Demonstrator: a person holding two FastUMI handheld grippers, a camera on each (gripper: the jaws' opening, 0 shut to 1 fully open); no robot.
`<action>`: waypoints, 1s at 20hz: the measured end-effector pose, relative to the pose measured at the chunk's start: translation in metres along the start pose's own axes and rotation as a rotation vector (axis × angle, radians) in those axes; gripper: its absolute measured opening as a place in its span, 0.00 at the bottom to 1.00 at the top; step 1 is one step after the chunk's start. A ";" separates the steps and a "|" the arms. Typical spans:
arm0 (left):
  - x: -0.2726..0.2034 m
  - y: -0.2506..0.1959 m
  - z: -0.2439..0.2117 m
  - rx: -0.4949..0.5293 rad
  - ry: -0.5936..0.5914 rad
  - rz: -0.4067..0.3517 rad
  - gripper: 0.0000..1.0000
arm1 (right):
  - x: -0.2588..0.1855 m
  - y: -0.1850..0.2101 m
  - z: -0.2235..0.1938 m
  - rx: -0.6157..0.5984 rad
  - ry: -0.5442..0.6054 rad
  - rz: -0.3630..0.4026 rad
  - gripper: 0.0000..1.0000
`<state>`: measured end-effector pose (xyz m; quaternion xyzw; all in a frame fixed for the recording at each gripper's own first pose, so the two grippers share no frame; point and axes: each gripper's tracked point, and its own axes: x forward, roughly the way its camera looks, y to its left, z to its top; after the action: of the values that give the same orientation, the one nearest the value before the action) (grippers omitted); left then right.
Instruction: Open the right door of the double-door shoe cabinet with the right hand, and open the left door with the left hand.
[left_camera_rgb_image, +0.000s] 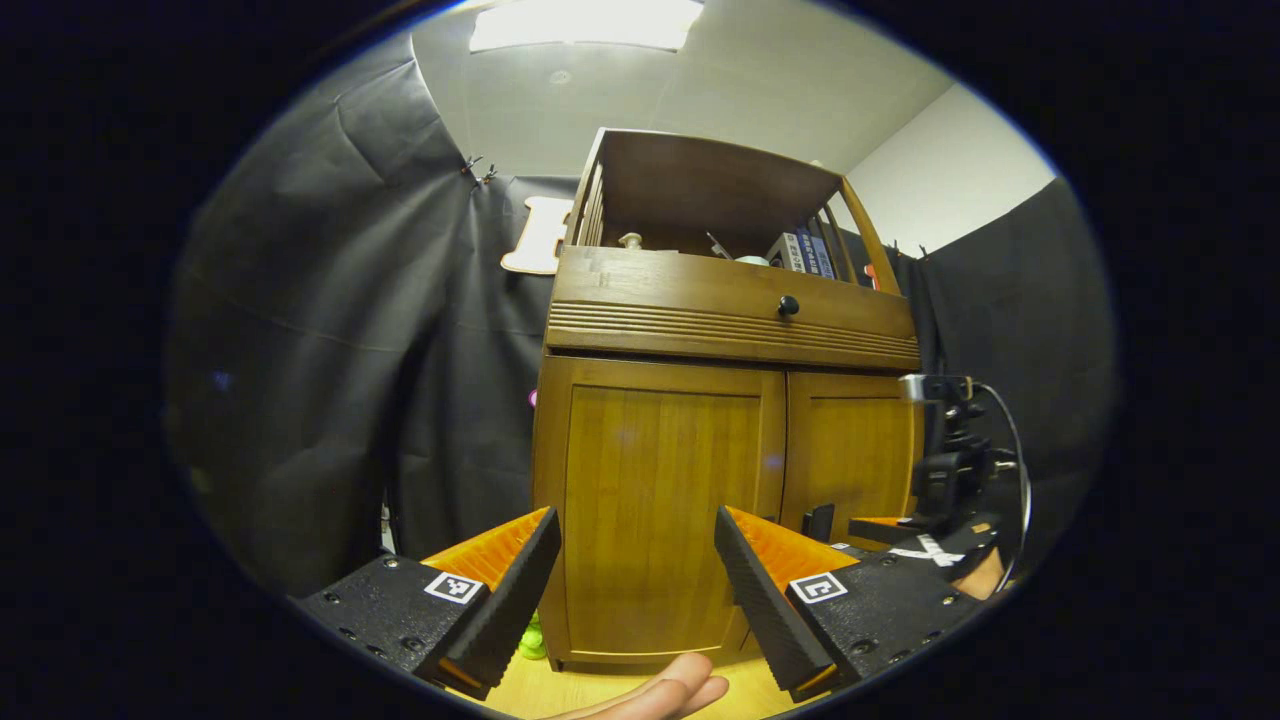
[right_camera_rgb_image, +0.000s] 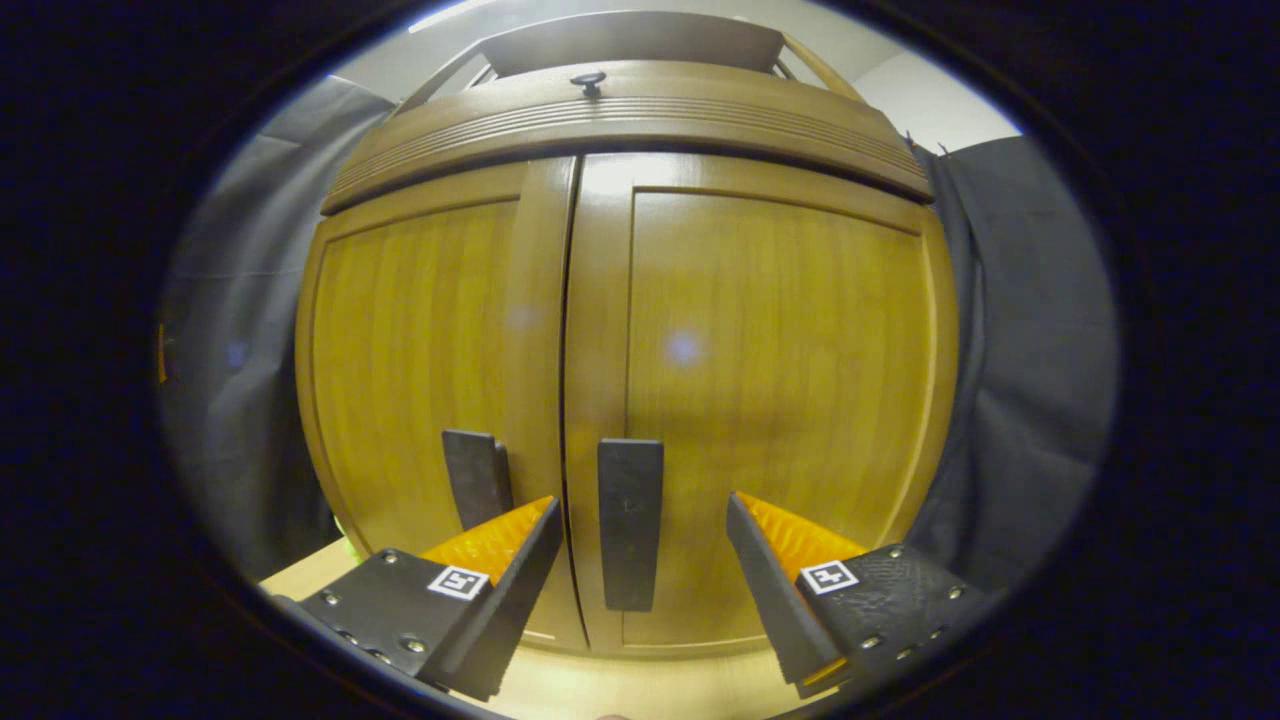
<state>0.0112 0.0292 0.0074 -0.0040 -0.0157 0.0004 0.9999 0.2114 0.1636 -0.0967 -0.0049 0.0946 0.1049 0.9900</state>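
Behind the cabinet (left_camera_rgb_image: 700, 420), partly hidden: a pale cut-out shape (left_camera_rgb_image: 540, 235). On its open top shelf, too small to identify: several small items (left_camera_rgb_image: 800, 252). At its foot, mostly covered: something green (left_camera_rgb_image: 532, 637).

My left gripper (left_camera_rgb_image: 637, 560) sits level with its two wedge-shaped, ribbed fingers (left_camera_rgb_image: 505, 590) spread wide apart, gripping nothing. Just below them, the bare fingertips of my hand (left_camera_rgb_image: 665, 693) poke forward under the tool. Off to the right in the left gripper view, my right gripper (left_camera_rgb_image: 905, 530) shows from the side, reaching forward, with its camera mount and cable above it. In the right gripper view, my right gripper (right_camera_rgb_image: 643, 560) likewise has both fingers (right_camera_rgb_image: 775, 585) parted wide, with nothing clamped between them.
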 end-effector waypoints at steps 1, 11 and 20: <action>0.000 -0.003 0.000 -0.003 -0.002 -0.016 0.95 | 0.007 0.006 0.000 -0.021 0.003 0.021 0.98; -0.002 -0.019 -0.001 -0.004 0.000 -0.062 0.92 | -0.002 0.001 0.000 0.067 0.017 0.087 0.25; 0.004 -0.022 -0.014 0.008 0.047 -0.028 0.96 | -0.062 -0.017 -0.012 0.107 0.041 0.184 0.25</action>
<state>0.0154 0.0071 -0.0068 0.0000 0.0075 -0.0135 0.9999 0.1527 0.1334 -0.0972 0.0547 0.1206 0.1901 0.9728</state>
